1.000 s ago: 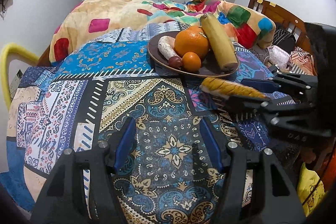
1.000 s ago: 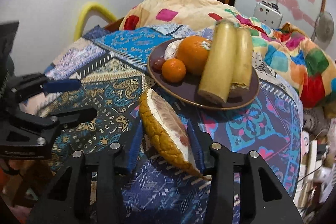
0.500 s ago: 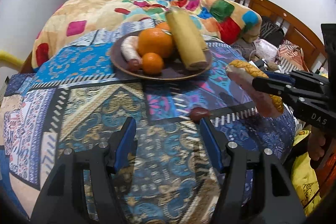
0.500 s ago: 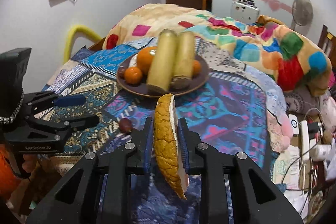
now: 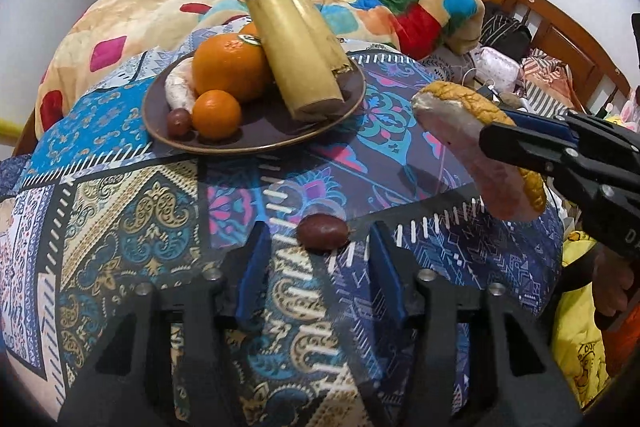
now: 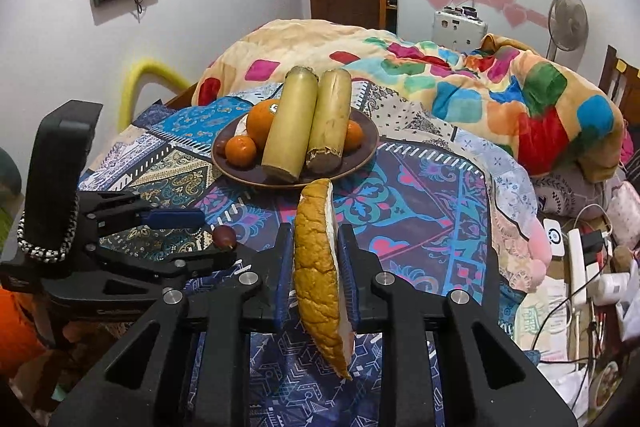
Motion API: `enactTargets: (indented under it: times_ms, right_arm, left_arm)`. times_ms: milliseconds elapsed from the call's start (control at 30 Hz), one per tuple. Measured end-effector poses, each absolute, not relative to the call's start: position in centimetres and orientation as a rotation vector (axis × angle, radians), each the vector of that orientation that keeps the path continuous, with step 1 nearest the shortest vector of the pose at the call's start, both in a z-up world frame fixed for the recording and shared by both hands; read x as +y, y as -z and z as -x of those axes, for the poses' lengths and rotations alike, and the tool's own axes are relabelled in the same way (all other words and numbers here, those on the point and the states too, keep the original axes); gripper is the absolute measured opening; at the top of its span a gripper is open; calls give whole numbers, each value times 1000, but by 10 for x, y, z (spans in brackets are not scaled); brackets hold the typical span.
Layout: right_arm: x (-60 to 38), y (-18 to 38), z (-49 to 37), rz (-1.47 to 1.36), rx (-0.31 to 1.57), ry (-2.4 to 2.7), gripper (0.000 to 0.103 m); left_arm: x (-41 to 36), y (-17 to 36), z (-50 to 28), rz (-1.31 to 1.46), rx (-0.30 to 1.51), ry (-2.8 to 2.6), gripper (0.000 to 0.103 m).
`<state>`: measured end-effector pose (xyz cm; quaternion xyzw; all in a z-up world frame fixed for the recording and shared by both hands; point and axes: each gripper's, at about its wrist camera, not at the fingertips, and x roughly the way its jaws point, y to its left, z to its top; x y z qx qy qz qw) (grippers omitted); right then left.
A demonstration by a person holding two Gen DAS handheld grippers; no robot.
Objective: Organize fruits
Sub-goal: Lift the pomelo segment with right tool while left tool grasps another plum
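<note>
Right gripper clamps bumpy yellow-rinded fruit wedge; left gripper, spread, straddles small dark-red oval fruit—may roll when nudged.

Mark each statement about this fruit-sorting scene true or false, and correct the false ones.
1. The right claw is shut on the melon wedge. True.
2. The left claw is gripping the loose grape. False: its jaws stand open, and the grape lies on the patterned cloth just ahead of them.
3. The brown plate holds two long yellowish fruits. True.
4. The melon wedge rests on the plate. False: it is held in the air, short of the plate.
5. The small orange lies on the plate beside a second grape. True.
</note>
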<state>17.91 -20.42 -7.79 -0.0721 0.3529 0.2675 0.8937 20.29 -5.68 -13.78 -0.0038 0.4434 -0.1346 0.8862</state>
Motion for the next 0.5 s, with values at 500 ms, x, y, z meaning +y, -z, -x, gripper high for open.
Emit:
enactTargets:
  times_ms: [500]
  right_arm:
    - [-202, 72, -186, 112, 712, -555, 20]
  left_arm:
    - [-47, 133, -203, 19, 896, 267, 22]
